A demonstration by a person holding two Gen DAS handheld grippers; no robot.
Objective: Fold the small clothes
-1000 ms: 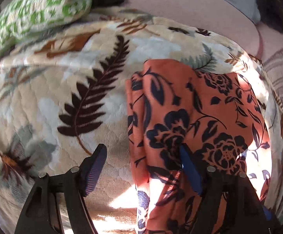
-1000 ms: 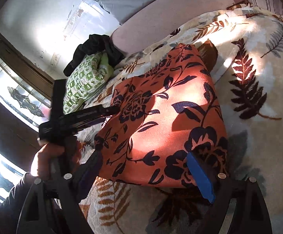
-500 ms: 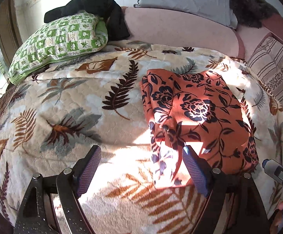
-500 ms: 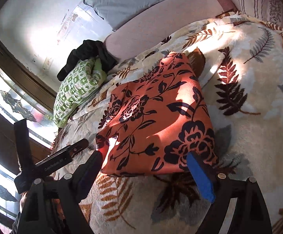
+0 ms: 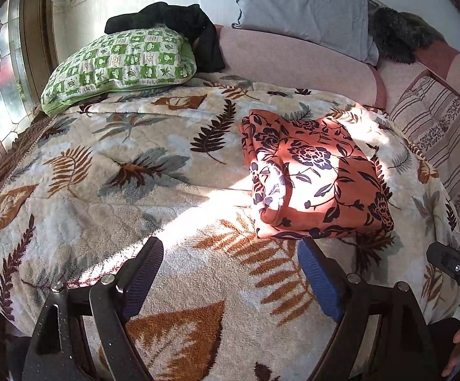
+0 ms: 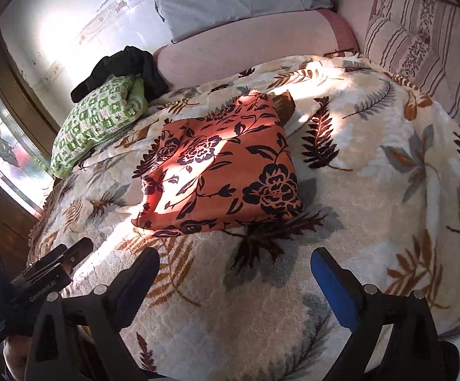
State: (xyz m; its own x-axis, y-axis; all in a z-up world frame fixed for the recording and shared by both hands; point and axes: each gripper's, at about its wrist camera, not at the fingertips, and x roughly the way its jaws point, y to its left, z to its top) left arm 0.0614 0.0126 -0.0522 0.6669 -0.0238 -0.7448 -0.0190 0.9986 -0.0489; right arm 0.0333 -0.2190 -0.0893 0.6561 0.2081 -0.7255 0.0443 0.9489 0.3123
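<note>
An orange cloth with a dark flower print (image 5: 315,171) (image 6: 220,171) lies folded into a rough rectangle on the leaf-patterned blanket (image 5: 134,174) (image 6: 372,190). My left gripper (image 5: 230,270) hovers open over the blanket, short of the cloth's near edge, with nothing between its fingers. The jaws of my right gripper (image 6: 234,273) are opening; they are wide apart over bare blanket in front of the cloth, holding nothing. The right gripper's body shows at the right edge of the left wrist view, and the left gripper's body at the lower left of the right wrist view.
A green checked pillow (image 5: 122,63) with a black garment (image 5: 179,22) on it lies at the back left by a window. A grey pillow (image 5: 303,9) leans on the wall. A striped cushion (image 6: 420,38) sits at the right.
Both grippers have pulled back and up from the cloth. The left one had its fingers at the cloth's left edge; now both are clear of it. The cloth lies still.
</note>
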